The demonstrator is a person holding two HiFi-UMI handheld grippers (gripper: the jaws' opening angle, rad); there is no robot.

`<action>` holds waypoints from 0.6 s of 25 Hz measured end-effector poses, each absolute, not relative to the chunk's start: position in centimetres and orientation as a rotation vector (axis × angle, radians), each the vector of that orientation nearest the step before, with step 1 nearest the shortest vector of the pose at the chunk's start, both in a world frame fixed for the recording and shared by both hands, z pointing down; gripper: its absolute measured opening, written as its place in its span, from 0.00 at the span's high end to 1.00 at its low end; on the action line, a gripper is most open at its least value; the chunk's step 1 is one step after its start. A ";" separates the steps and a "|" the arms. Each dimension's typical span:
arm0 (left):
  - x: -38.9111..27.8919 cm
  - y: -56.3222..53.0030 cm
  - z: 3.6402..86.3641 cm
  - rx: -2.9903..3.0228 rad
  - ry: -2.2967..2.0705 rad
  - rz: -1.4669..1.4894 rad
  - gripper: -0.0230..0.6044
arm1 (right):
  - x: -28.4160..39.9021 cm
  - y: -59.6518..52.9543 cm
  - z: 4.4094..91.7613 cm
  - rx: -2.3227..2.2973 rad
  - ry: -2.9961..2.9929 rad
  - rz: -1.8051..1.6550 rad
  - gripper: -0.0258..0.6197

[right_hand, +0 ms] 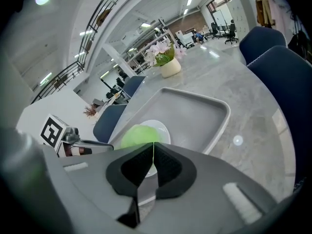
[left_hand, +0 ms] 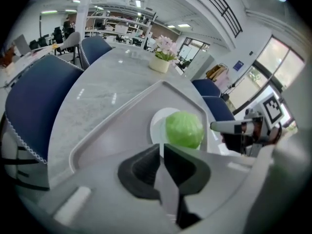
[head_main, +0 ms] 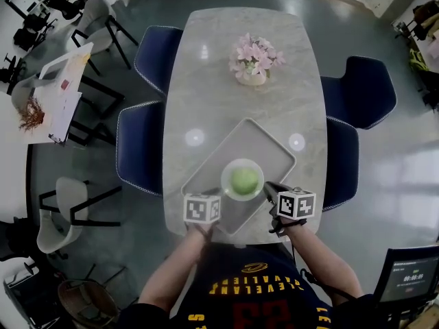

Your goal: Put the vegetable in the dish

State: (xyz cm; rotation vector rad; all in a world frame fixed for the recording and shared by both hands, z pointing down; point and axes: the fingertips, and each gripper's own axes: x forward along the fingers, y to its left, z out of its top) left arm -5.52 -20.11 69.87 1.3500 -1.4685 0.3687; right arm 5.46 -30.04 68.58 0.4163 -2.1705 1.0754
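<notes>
A round green vegetable [head_main: 243,180] sits in a small white dish [head_main: 256,168] at the near end of a grey tray [head_main: 254,132]. My left gripper [head_main: 217,192] hovers just left of the dish, and its jaws stand a narrow slit apart with nothing between them. The right gripper [head_main: 269,188] is just right of the dish with its jaws together and empty. From the left gripper [left_hand: 161,147] the vegetable [left_hand: 184,129] lies just ahead in the dish [left_hand: 157,126]. From the right gripper [right_hand: 153,145] the vegetable [right_hand: 136,134] lies close ahead, partly behind the jaws.
A pot of pink flowers [head_main: 252,60] stands at the far end of the marble table [head_main: 206,94]. Dark blue chairs [head_main: 140,146] flank both long sides. The tray's raised rim [right_hand: 222,116] surrounds the dish.
</notes>
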 end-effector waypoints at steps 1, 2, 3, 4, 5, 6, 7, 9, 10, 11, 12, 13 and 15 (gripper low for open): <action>-5.2 -19.9 69.3 1.361 -1.468 0.351 0.93 | 5.6 -29.9 68.3 0.420 -2.180 1.076 0.95; -4.8 -19.8 68.7 1.376 -1.469 0.333 0.95 | 5.8 -29.7 67.9 0.423 -2.189 1.078 0.95; -4.3 -19.6 68.0 1.394 -1.471 0.315 0.96 | 5.9 -29.5 67.5 0.423 -2.198 1.083 0.95; -3.9 -19.5 67.2 1.415 -1.473 0.297 0.96 | 6.0 -29.2 67.0 0.421 -2.209 1.089 0.95; -3.4 -19.4 66.4 1.438 -1.474 0.283 0.96 | 6.1 -28.9 66.4 0.417 -2.222 1.093 0.95; -3.0 -19.3 65.6 1.460 -1.476 0.271 0.96 | 6.2 -28.6 65.8 0.412 -2.236 1.092 0.95; -2.6 -19.1 64.8 1.481 -1.478 0.260 0.96 | 6.4 -28.3 65.1 0.408 -2.251 1.088 0.95; -1.8 -19.0 63.0 1.524 -1.487 0.230 0.96 | 6.8 -27.8 63.8 0.401 -2.283 1.074 0.95; -1.4 -19.0 62.1 1.547 -1.490 0.205 0.96 | 7.0 -27.6 63.1 0.398 -2.299 1.069 0.95; -1.0 -19.0 61.1 1.569 -1.488 0.171 0.96 | 7.2 -27.4 62.4 0.395 -2.316 1.064 0.95; -0.6 -18.9 60.1 1.589 -1.480 0.127 0.96 | 7.3 -27.1 61.7 0.393 -2.335 1.061 0.95; -0.1 -18.7 59.2 1.603 -1.467 0.076 0.96 | 7.4 -26.8 60.9 0.392 -2.357 1.055 0.95; 0.6 -18.3 57.3 1.622 -1.442 -0.020 0.96 | 7.6 -26.5 59.3 0.391 -2.404 1.031 0.95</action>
